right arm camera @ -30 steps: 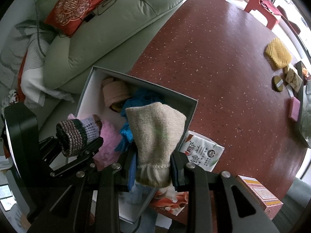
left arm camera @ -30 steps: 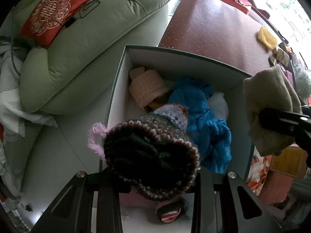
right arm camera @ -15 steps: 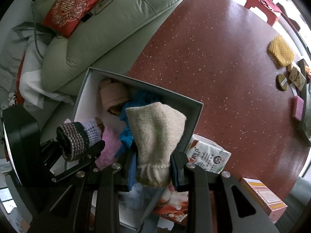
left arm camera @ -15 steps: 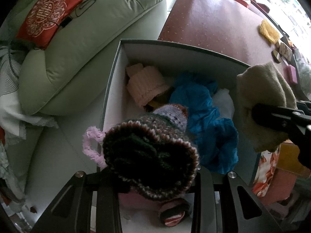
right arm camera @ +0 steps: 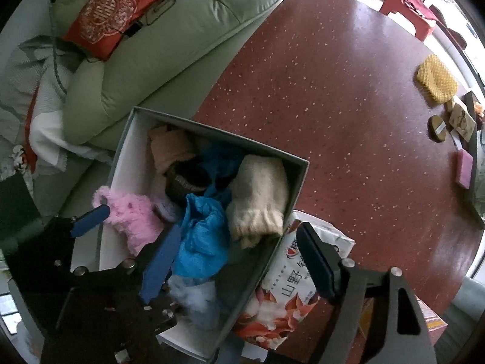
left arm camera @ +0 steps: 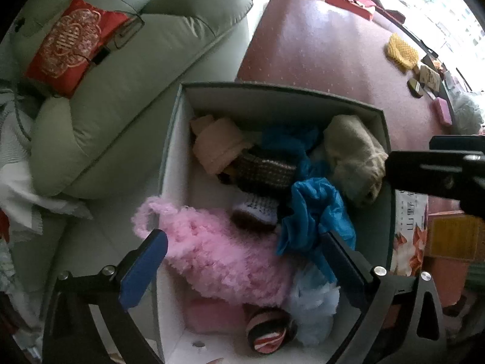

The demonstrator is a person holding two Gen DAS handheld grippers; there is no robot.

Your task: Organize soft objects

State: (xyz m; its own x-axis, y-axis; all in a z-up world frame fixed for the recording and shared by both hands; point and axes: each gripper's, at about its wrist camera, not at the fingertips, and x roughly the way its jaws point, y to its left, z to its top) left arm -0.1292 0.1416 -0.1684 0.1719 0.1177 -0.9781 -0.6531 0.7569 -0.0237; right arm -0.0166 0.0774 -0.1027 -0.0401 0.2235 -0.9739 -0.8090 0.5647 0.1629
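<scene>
The bench is a dark red, pale-speckled surface filling the 12-to-3 o'clock part of the right wrist view. At its 3 o'clock edge lie a yellow knitted piece, a pink block and several small items too small to identify. A pale green sofa occupies the 10-to-12 o'clock area and carries a red embroidered cushion; crumpled white and grey fabric lies at 9 o'clock.

An open grey box with a white interior sits at the bench edge beside the sofa. A printed white packet lies just beside its 4 o'clock wall.

Box contents:
- beige knitted sock, against the right-hand wall;
- brown striped knitted sock, near centre;
- peach knitted piece, at the far end;
- blue crumpled material, centre;
- fluffy pink item, at the near left, overhanging the wall.

The left tongs point down over the box. Their jaws are opening and stand wide apart, with nothing clamped. The right tongs also point down over the box's near corner. Their jaws are opening and are clear of the beige knitted sock.
</scene>
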